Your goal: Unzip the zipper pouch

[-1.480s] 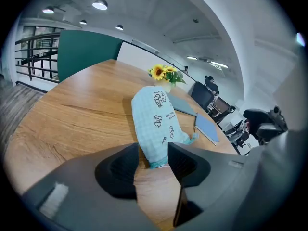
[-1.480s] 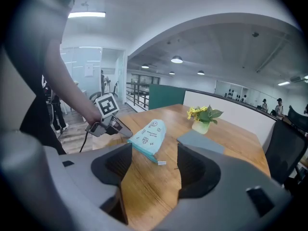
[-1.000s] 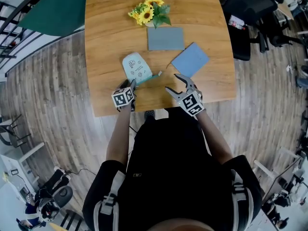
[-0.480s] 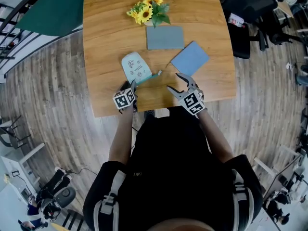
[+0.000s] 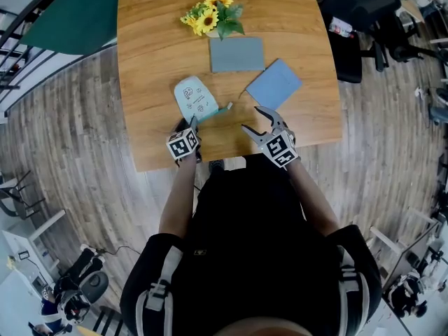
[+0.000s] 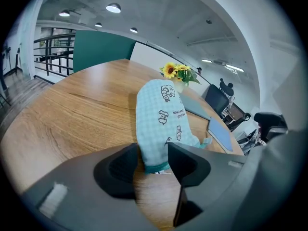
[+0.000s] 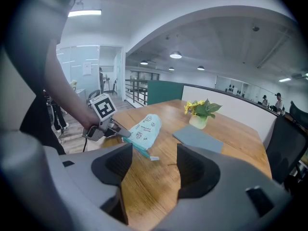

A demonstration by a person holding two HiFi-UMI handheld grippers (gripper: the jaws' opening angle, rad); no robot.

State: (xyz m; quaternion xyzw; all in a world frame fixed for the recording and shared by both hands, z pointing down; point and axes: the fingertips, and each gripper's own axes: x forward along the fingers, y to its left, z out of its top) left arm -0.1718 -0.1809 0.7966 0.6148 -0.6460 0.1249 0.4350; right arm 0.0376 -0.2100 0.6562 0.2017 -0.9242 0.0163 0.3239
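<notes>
Head view showed a wooden table (image 5: 147,61) with flowers (image 5: 210,16) at its far edge, a grey pad (image 5: 238,54) just in front of them and a blue pad (image 5: 274,85) lying askew near the grey one's right corner. The pouch (image 5: 194,96), pale mint with small cartoon prints, lay flat left of the blue pad and apart from it. A teal strip with a white tab (image 5: 225,108) stuck out from its near right corner. A dark chair (image 5: 364,19) stood off the table's far right corner and a teal screen (image 5: 77,12) off its far left.

Only bare wood lay between the tab and the right gripper (image 5: 250,117), which hung over the near edge, tilted toward the pouch. Its jaws were spread wide with nothing between them; the right gripper view showed the tab (image 7: 154,158) on the wood beyond the gap.

Both forearms reached forward from the body. The left gripper (image 5: 192,122) pointed away from the person along the pouch. In the left gripper view the pouch's (image 6: 161,119) near end sat pinched between its two jaws.

Counted: one pouch, one bunch of flowers, two pads, two grippers.
</notes>
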